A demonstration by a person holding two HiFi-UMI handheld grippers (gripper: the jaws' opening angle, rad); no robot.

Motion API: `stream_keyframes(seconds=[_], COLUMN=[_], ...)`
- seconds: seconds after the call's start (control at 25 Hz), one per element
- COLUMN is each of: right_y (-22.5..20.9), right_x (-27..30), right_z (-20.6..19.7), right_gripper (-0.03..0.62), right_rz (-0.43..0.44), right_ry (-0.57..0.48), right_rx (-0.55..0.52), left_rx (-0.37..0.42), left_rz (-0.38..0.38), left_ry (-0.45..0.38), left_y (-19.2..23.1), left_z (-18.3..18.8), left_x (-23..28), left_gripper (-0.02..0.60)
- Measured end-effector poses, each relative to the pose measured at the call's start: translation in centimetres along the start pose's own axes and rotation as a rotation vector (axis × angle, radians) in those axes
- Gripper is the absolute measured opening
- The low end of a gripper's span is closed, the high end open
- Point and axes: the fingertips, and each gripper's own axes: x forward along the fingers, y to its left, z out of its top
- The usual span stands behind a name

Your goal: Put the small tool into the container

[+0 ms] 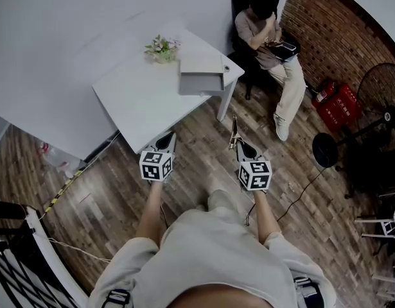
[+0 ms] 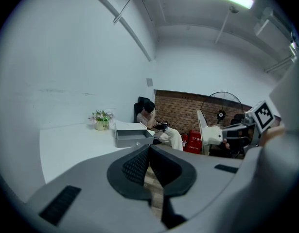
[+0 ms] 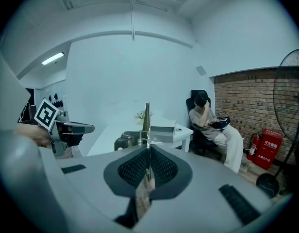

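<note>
Head view: right gripper (image 1: 241, 146) has its jaws clamped on the small tool (image 1: 234, 132), a slim tapered metal piece. Its long axis runs on from the jaws, tip pointing far, toward the worktop (image 1: 139, 104). The container (image 1: 202, 84), an open grey box, sits at the worktop's far right corner, ahead and slightly left of the tool tip, well apart from it. The right gripper is the nearer one to it. Left gripper (image 1: 168, 136) is held level beside it, over the floor just off the worktop's near edge. Both forearms reach forward from the body, with the grippers at about the same height. Left gripper view: jaws closed together at the tips with nothing between them; the container shows ahead across the worktop. Right gripper view: jaws pinched tight on the tool's lower end, shaft upright between the pads, container straight behind it. Judgement: the next move is to carry the tool forward, then lower it over the box opening.
</note>
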Motion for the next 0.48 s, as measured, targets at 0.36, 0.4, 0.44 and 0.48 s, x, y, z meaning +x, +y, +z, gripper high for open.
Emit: stream_keyframes(seconds=[0.36,0.4,0.44,0.48], right_y=[-0.6,-0.8,-1.0,-1.2], right_x=[2.5,2.9,3.4,3.9], right_z=[0.1,0.2,0.3,0.3], right_gripper=[0.001,0.0,0.0,0.0], right_rz=[0.02,0.022,0.023,0.024], right_ry=[0.007,0.008,0.009,0.011], right_rx=[0.005,0.007,0.009,0.011], left_rx=[-0.005,-0.005,-0.005,-0.006], left_rz=[0.014,0.016,0.019,0.021], left_ry=[0.018,0.019,0.021,0.024], left_y=[1.2,1.4,1.6,1.9], left_z=[-0.2,-0.1,-0.1,0.0], left_x=[1.6,2.0,2.4,2.8], left_gripper=[0.011,0.011,0.011,0.011])
